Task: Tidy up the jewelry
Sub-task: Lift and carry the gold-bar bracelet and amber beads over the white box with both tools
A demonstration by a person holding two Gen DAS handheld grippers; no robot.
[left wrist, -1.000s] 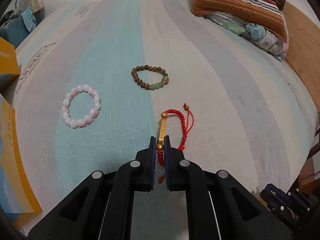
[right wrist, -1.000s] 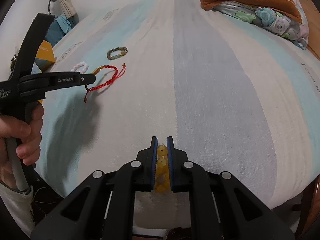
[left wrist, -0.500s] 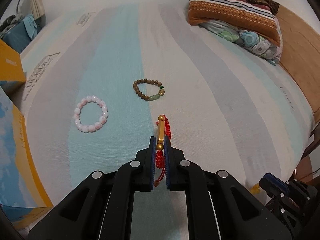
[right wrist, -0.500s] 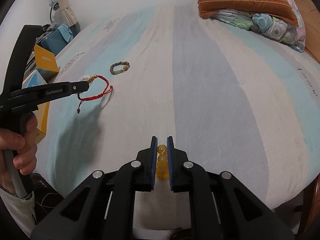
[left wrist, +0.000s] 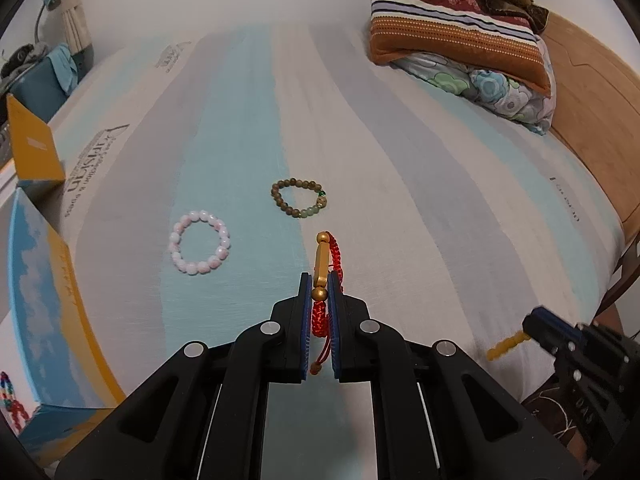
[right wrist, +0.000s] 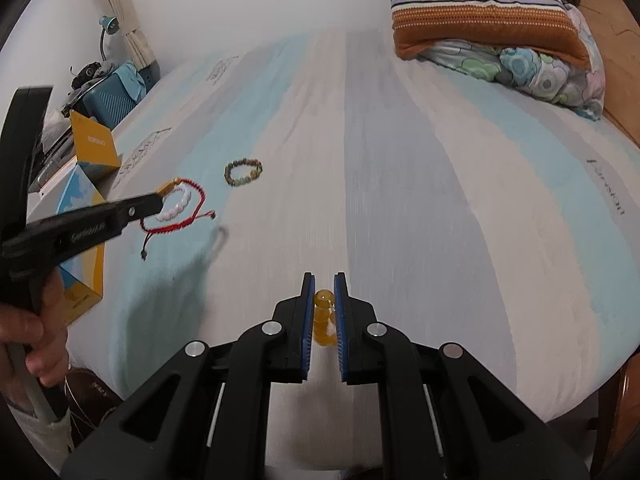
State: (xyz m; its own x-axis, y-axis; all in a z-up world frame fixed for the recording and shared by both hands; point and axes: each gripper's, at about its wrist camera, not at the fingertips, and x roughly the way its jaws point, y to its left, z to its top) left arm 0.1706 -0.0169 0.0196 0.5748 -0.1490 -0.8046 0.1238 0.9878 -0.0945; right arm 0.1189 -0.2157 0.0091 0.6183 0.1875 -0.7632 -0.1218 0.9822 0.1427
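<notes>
Left gripper (left wrist: 320, 280) pinching red cord bracelet (left wrist: 334, 258) – right gripper (right wrist: 324, 280) clamped on amber beads (right wrist: 322, 316). Pink (left wrist: 200, 242) and brown (left wrist: 299, 197) bracelets farther off on bed (left wrist: 440, 220).

Both wrist fisheyes looked steeply down along black fingers from close above the pale striped bed sheet (left wrist: 400, 152); both shared the brown-and-green beaded bracelet (left wrist: 299, 197) (right wrist: 243, 172) and stacked pillows (right wrist: 488, 12).
</notes>
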